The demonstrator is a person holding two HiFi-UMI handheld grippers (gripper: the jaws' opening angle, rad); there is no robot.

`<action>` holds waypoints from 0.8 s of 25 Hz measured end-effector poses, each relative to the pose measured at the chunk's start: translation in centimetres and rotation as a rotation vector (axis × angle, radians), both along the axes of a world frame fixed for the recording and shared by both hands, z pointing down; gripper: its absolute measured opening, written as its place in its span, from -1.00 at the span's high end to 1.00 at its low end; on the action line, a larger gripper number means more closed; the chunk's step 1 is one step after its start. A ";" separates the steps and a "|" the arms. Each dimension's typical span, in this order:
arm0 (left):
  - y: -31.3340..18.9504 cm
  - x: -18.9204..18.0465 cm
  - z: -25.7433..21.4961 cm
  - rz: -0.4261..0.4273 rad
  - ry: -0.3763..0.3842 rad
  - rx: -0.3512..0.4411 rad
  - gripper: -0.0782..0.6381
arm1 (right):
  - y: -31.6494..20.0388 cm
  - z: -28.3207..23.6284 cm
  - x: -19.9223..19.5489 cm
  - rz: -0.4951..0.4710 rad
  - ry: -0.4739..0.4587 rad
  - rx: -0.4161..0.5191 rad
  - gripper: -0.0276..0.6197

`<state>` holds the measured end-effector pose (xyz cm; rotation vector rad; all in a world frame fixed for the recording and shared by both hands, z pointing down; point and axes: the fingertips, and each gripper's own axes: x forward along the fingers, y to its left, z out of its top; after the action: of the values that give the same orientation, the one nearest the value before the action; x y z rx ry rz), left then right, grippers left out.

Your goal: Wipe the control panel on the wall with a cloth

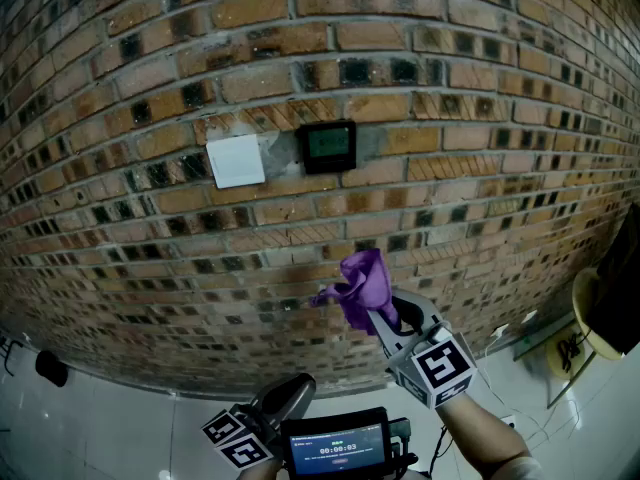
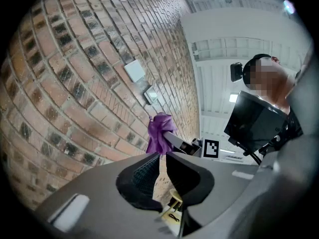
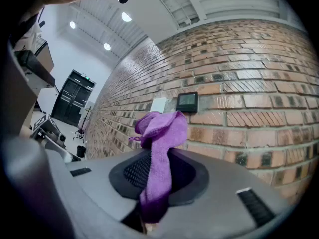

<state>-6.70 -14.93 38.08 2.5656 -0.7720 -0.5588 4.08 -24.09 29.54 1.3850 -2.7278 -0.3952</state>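
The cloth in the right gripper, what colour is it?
Purple. The cloth shows best in the right gripper view.

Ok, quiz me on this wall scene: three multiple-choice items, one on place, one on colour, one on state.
1. In the head view, where does the dark control panel sit against the white plate?
A. to its left
B. to its right
C. directly below it

2. What colour is the cloth?
A. purple
B. yellow
C. white

3. What is the right gripper doing?
A. standing open and empty
B. pressing the cloth on the panel
C. clamped on the cloth, below the panel

Key:
1 B, the panel is mounted right of the plate on the brick wall.
2 A, it shows purple in every view.
3 C, the cloth runs between its jaws, lower than the panel.
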 end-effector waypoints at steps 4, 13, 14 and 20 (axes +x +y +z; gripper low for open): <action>-0.3 0.1 -1.2 0.000 0.000 0.028 0.70 | -0.8 -2.2 -1.4 -0.021 0.026 0.038 0.65; -0.6 -0.2 -2.9 -0.011 0.000 0.083 0.70 | -2.3 -5.0 -4.2 -0.072 0.092 0.134 0.65; -0.6 -0.3 -3.0 -0.012 -0.001 0.085 0.70 | -2.5 -5.4 -4.6 -0.078 0.100 0.141 0.65; -0.7 -1.4 -3.7 -0.022 -0.013 0.086 0.70 | -4.0 -7.5 -7.1 -0.102 0.120 0.175 0.65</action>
<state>-8.08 -15.66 34.40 2.6444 -0.7978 -0.5951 -3.03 -28.12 22.08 1.2154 -2.7282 -0.7148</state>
